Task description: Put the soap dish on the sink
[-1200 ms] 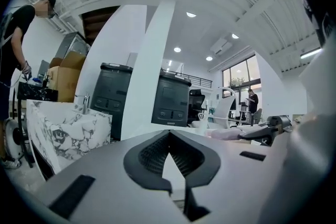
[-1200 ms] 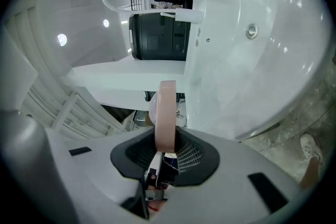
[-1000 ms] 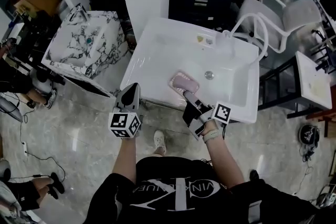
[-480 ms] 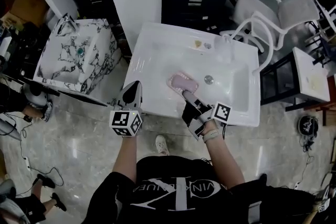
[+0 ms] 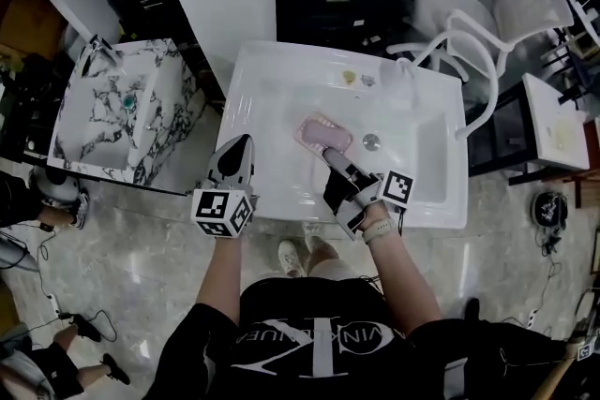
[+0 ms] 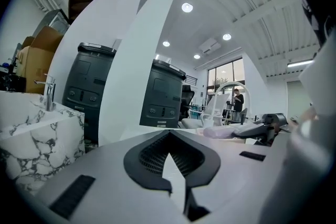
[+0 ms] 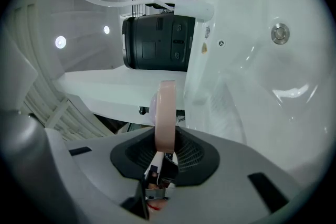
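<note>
- The pink soap dish (image 5: 322, 132) is gripped by its near rim in the right gripper (image 5: 331, 155), jaws clenched on it.
- It is held over the white sink (image 5: 272, 80) basin (just beside the drain (image 5: 371, 141)).
- The left gripper (image 5: 244, 143) is seen at the sink's front edge, jaws pressed together, nothing between them.

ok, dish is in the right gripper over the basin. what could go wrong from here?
1. The right gripper pinches the soap dish by one thin edge only, with most of it sticking out past the grip. It could pivot or slip out.
2. The dish hangs over the sloped bowl of the white sink, close to the drain. Released there, it may slide down instead of resting on a flat ledge.
</note>
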Available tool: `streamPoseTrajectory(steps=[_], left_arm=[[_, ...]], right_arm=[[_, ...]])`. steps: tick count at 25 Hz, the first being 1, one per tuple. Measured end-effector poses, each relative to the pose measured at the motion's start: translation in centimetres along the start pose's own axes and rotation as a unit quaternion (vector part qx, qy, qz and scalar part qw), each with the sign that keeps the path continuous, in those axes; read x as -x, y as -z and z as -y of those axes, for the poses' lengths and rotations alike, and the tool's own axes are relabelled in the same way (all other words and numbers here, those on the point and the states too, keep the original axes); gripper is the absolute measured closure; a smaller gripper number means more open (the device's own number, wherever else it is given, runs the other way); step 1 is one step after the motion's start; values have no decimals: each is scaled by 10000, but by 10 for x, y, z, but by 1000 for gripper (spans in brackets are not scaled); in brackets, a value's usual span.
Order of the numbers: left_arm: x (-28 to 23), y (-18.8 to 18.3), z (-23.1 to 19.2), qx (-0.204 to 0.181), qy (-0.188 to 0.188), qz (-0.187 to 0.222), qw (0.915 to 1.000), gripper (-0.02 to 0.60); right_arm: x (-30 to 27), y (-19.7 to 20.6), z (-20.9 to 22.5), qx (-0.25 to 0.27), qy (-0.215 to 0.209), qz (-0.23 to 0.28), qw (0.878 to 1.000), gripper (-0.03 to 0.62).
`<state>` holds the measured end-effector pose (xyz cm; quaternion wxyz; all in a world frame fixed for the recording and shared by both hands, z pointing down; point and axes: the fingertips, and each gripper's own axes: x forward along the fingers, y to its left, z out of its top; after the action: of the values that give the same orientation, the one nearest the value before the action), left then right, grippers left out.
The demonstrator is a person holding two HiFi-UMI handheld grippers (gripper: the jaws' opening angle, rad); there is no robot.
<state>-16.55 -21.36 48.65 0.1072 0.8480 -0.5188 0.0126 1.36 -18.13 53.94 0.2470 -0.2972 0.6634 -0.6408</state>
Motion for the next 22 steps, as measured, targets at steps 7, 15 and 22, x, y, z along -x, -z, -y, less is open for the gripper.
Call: streamPoseTrajectory(steps=[7, 15, 22], left_arm=[[-38, -4, -14, 70, -109, 21, 9999, 569], [-83, -5, -28, 77, -213, -2, 9997, 569], [-125, 7, -49, 126, -300, -187, 9993, 569]], right_arm=[[-33, -25, 8, -41, 41, -215, 9998, 503], [-71, -59, 11, -8, 66, -471, 9989, 503], [-114, -86, 34, -127, 171, -655, 9976, 503]])
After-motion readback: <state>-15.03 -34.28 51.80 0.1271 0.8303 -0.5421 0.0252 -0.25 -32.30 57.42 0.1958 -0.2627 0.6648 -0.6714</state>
